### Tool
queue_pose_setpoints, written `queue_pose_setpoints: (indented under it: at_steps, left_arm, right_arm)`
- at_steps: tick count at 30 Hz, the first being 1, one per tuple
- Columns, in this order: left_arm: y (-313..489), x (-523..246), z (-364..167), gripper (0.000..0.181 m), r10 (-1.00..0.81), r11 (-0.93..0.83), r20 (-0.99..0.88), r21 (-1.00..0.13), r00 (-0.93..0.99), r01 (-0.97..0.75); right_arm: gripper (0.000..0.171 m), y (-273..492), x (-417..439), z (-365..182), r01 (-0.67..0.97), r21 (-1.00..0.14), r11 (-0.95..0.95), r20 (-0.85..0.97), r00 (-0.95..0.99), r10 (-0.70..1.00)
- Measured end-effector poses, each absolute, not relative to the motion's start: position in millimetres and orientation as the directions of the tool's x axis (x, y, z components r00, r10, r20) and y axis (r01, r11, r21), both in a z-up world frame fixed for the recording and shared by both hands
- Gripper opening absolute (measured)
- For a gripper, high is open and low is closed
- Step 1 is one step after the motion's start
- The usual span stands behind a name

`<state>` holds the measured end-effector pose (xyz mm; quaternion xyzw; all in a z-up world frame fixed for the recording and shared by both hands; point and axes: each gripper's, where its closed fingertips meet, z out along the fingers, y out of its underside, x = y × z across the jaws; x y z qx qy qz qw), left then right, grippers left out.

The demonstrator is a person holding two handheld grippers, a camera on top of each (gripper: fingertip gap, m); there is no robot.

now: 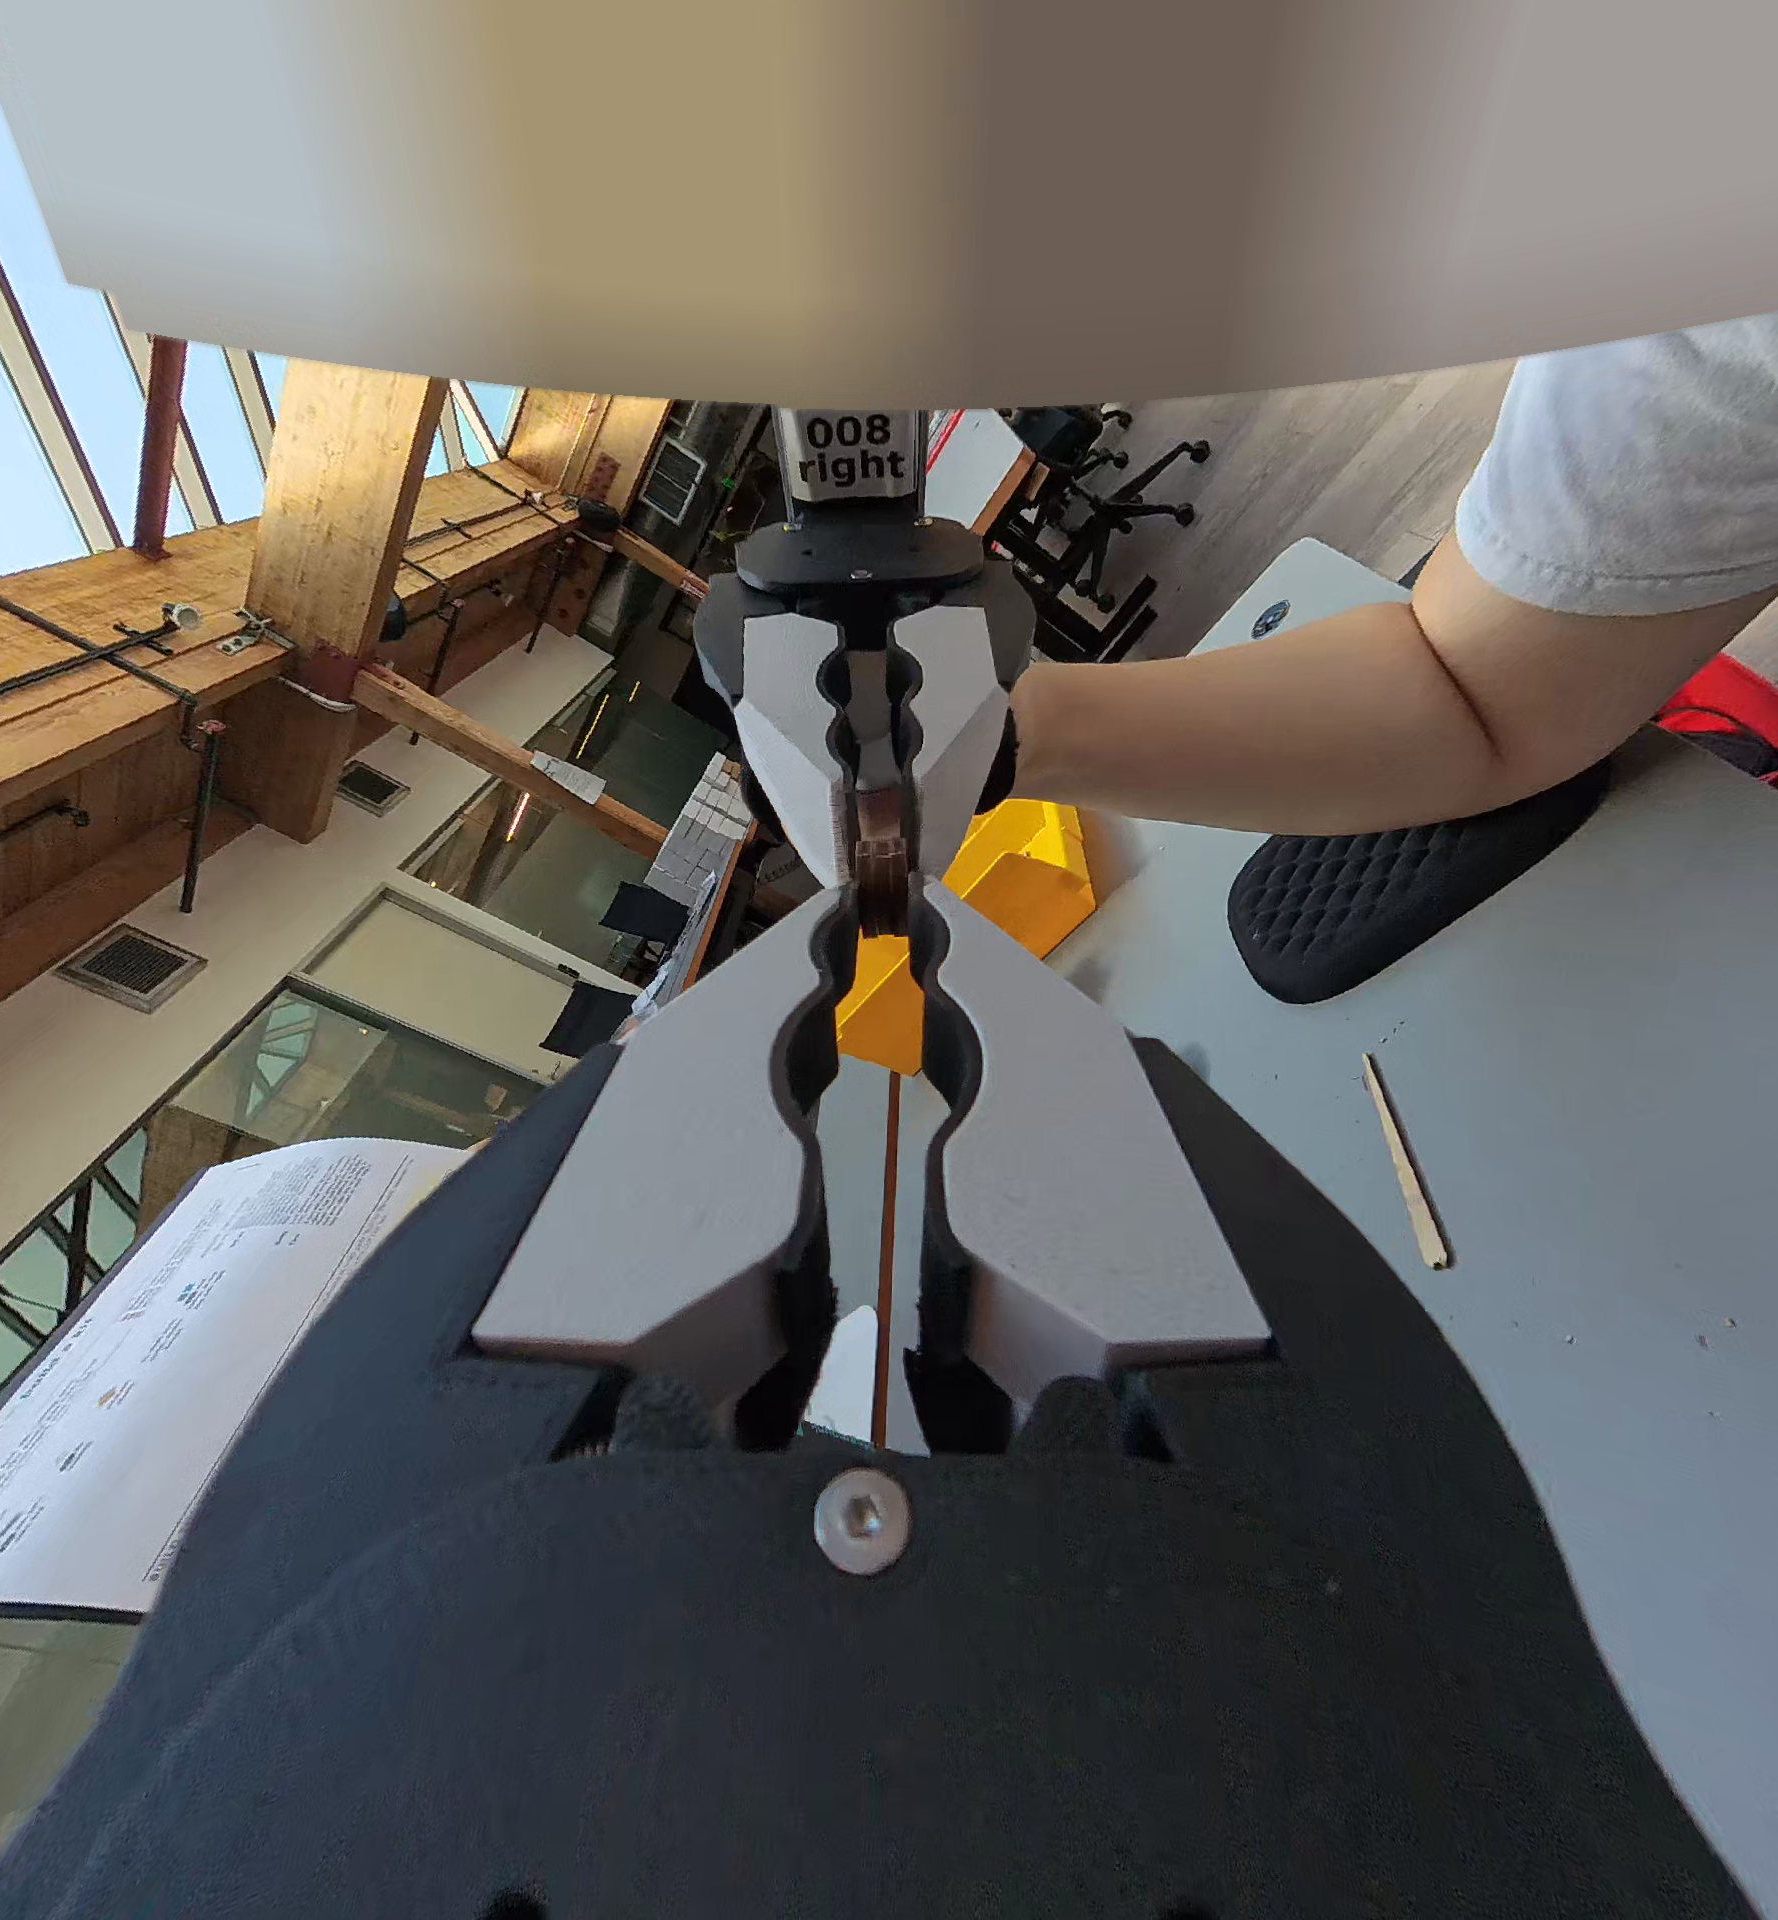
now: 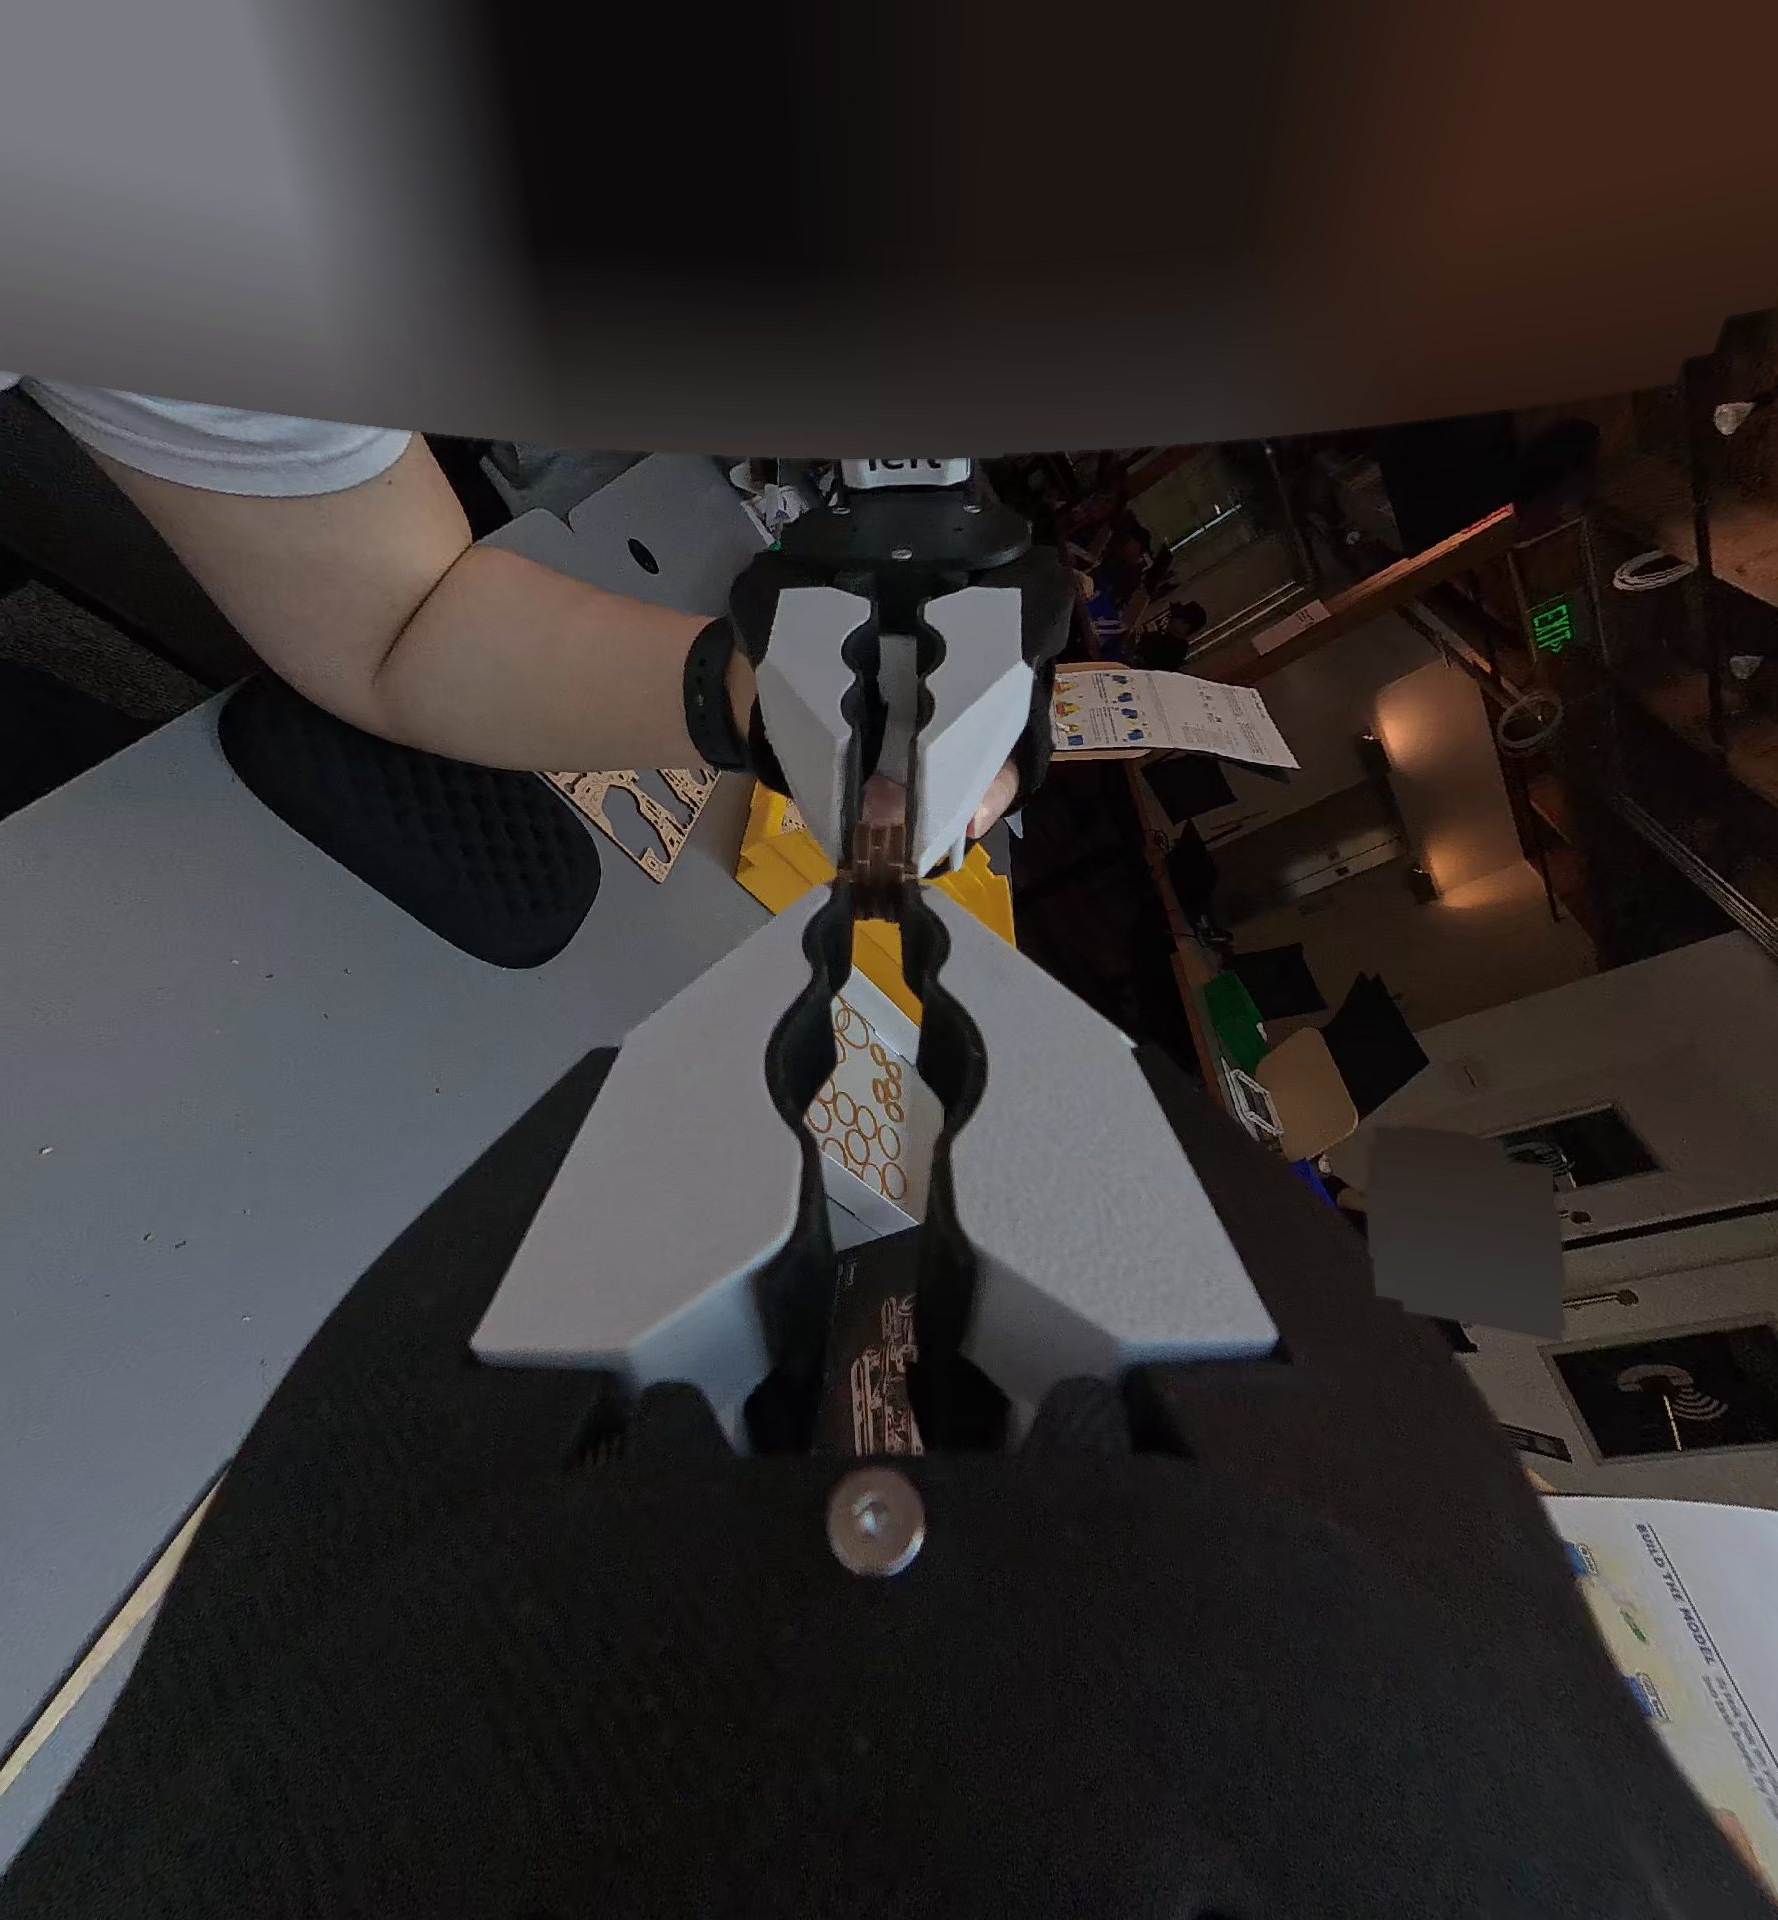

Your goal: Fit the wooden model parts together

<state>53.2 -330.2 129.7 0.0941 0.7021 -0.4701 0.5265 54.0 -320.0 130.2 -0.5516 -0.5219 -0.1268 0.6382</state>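
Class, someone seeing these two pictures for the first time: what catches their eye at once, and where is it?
Two grey-fingered tools meet tip to tip at the centre: the left tool and the right tool, both pinching small brown wooden parts held together in mid-air. Behind them a bright yellow block sits on the grey table, where a bare forearm rests.
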Motion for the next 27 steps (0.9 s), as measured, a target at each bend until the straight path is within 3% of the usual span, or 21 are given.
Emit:
queue_pose_setpoints:
  at_steps: [4, 11, 16, 19, 23, 27]
  left_arm:
    - [-327.9, 58.4, 128.3, 0.007, -0.396, 0.555, -0.799, -0.601, -0.452, 0.576]
    - [-322.3, 68.3, 124.4, 0.007, -0.467, 0.579, -0.773, -0.634, -0.429, 0.512]
    - [-314.0, 55.2, 61.4, 0.007, -0.487, 0.543, -0.659, -0.742, -0.573, 0.392]
    - [-307.7, 53.5, 11.8, 0.007, -0.5, 0.593, -0.673, -0.725, -0.545, 0.351]
    - [-305.1, 51.8, -29.0, 0.007, -0.507, 0.616, -0.676, -0.718, -0.535, 0.324]
    - [-304.4, 48.6, -42.4, 0.007, -0.533, 0.559, -0.598, -0.78, -0.599, 0.281]
  right_arm:
    - [0.009, -318.6, 59.3, 128.7, 0.773, -0.541, 0.332, 0.825, 0.411, 0.387]
    - [0.008, -313.5, 68.1, 126.5, 0.75, -0.585, 0.308, 0.797, 0.463, 0.387]
    - [0.009, -305.9, 54.4, 67.6, 0.691, -0.683, 0.237, 0.694, 0.512, 0.507]
    - [0.016, -304.6, 54.6, 12.4, 0.666, -0.735, 0.127, 0.621, 0.586, 0.521]
    - [0.01, -312.9, 47.4, -8.1, 0.61, -0.769, 0.191, 0.613, 0.62, 0.49]
    - [0.018, -305.0, 43.9, -29.4, 0.598, -0.787, 0.149, 0.574, 0.623, 0.531]
